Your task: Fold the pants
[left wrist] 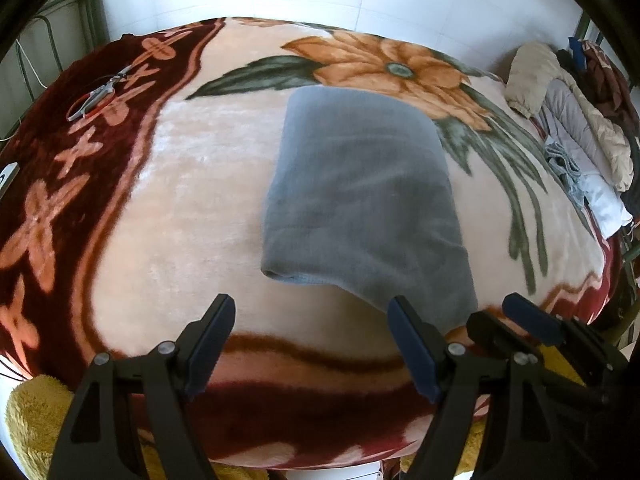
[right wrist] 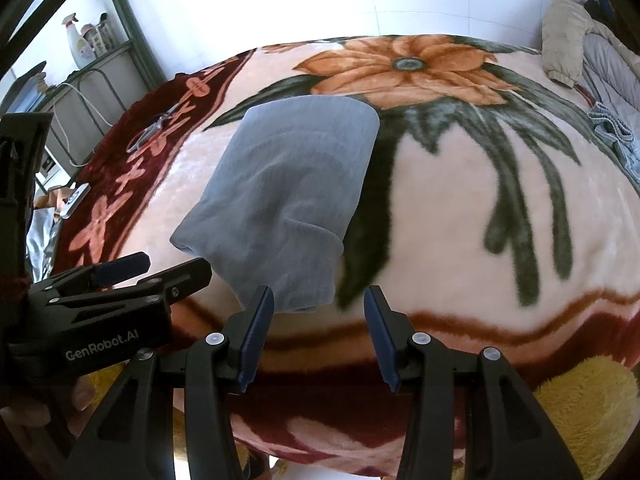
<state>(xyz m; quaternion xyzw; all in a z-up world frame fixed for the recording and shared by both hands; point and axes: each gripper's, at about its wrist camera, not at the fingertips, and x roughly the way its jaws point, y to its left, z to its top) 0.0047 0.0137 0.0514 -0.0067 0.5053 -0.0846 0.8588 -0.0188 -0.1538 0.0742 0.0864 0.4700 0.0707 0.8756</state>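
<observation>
Pants (left wrist: 360, 196) lie folded into a grey rectangle mid-bed on the floral blanket (left wrist: 168, 184), near edge just ahead of both grippers. Left gripper (left wrist: 310, 338): jaws wide apart, nothing btwn them, hovering short of the near hem. Right gripper (right wrist: 319, 322): jaws partly apart, also empty, tips just at the pants' near corner w/o pinching it.

Handling, as a guess: soft fleecy knit, light, floppy, no stiffness, so it'll sag and unfold if lifted by one point. Plush blanket underneath prob. grips it, so dragging would ruck the layers. Best hold looks like the two near corners, pinching all layers together (the loose hem at the near left corner is the obvious bite), then lift and lay over.

Around: scissors (left wrist: 98, 94) far left on the dark border, well apart from pants. Clothes pile (left wrist: 576, 128) along the right edge, also clear. A white gadget (right wrist: 76, 198) at the left rim. Nothing blocks the fold path.
</observation>
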